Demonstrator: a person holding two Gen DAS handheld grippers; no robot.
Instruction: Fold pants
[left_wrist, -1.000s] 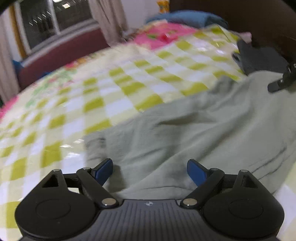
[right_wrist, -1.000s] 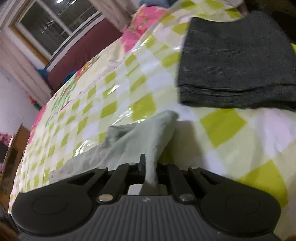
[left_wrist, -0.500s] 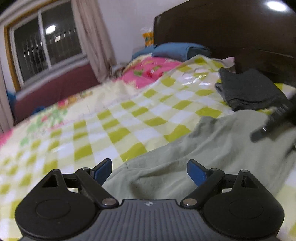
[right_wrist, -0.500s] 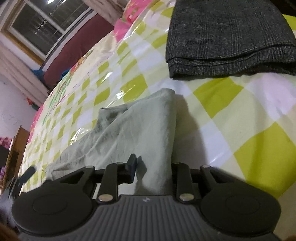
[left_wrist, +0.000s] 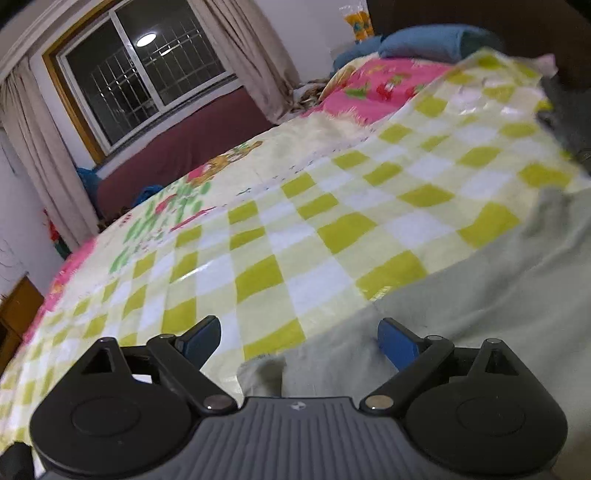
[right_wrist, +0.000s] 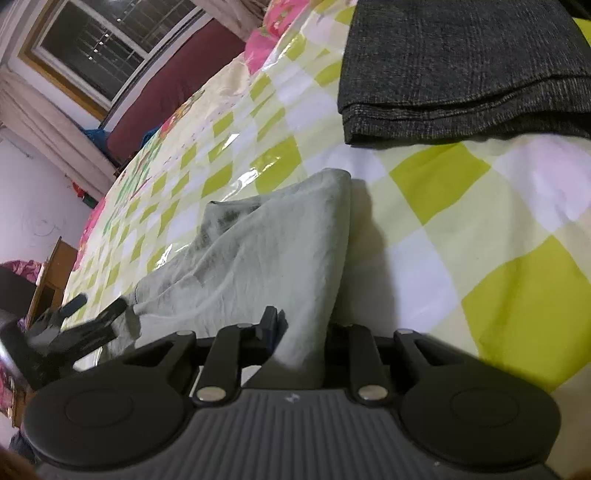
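1. The pants (right_wrist: 266, 254) are made of soft, pale grey-green cloth with lots of small wrinkles.
2. They lie on a shiny plastic cover (left_wrist: 332, 236) with yellow-green and white squares, spread over the bed.
3. In the right wrist view the pants make a long, bumpy heap on the cover, with one rounded corner poking up at the far end.
4. A dark, shadowy fold sits just beside that corner.
5. In the left wrist view the pants look flatter and wider, like a smooth sheet over the cover's near right part.
6. A small curled edge of the pants (left_wrist: 266, 373) sits between the two blue pads of the left gripper (left_wrist: 299, 334).
7. The left gripper's jaws stand wide apart, and the pads do not touch the cloth.
8. The right gripper (right_wrist: 301, 325) has black fingers with the end of the pants between them.
9. Its jaws have just been closing a little, but a gap shows beside the cloth, so the pads do not squeeze it.
10. A folded dark grey garment (right_wrist: 461, 70), thick and rough-looking with a fine check, lies on the cover past the far end of the pants, apart from them.
11. Past the cover there is a pink flowery blanket (left_wrist: 373, 88), and a blue pillow (left_wrist: 424, 40).
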